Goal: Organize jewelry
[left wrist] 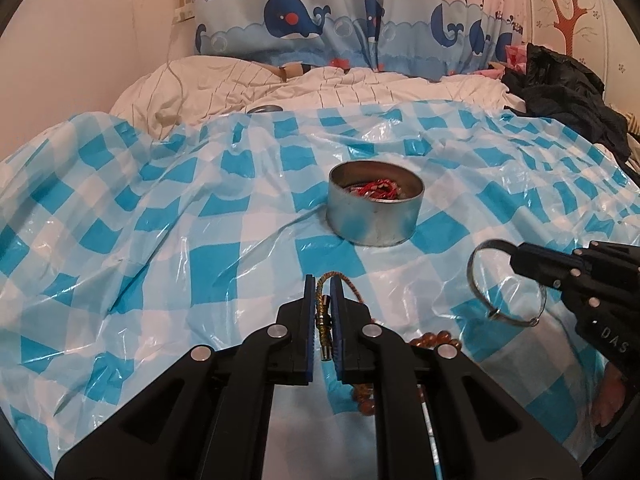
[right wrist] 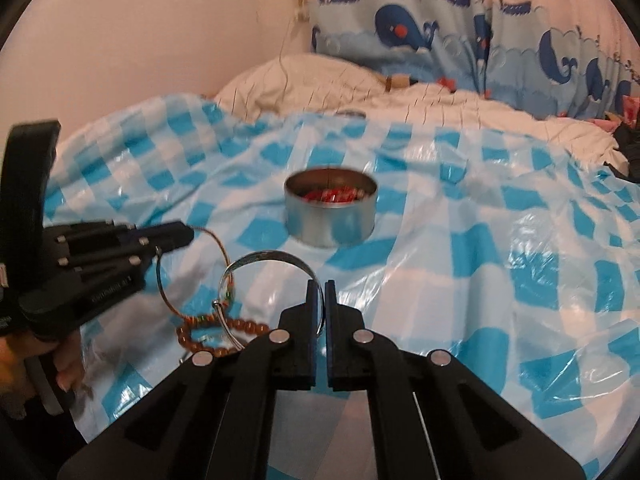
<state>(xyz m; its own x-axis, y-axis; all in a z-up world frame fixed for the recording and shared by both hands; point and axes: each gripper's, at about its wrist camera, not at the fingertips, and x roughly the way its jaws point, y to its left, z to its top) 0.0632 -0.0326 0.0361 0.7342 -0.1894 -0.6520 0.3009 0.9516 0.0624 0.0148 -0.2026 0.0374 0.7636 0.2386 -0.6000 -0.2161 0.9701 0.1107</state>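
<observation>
- The left tool is closed on a gold-brown cord bracelet, whose loop curves above the blue pads.
- An amber bead bracelet lies on the blue-checked plastic sheet over the bed, just beside both tools.
- A round metal tin sits farther back at centre, holding red jewelry.
- The right tool is clamped on a thin silver bangle, held above the sheet.
</observation>
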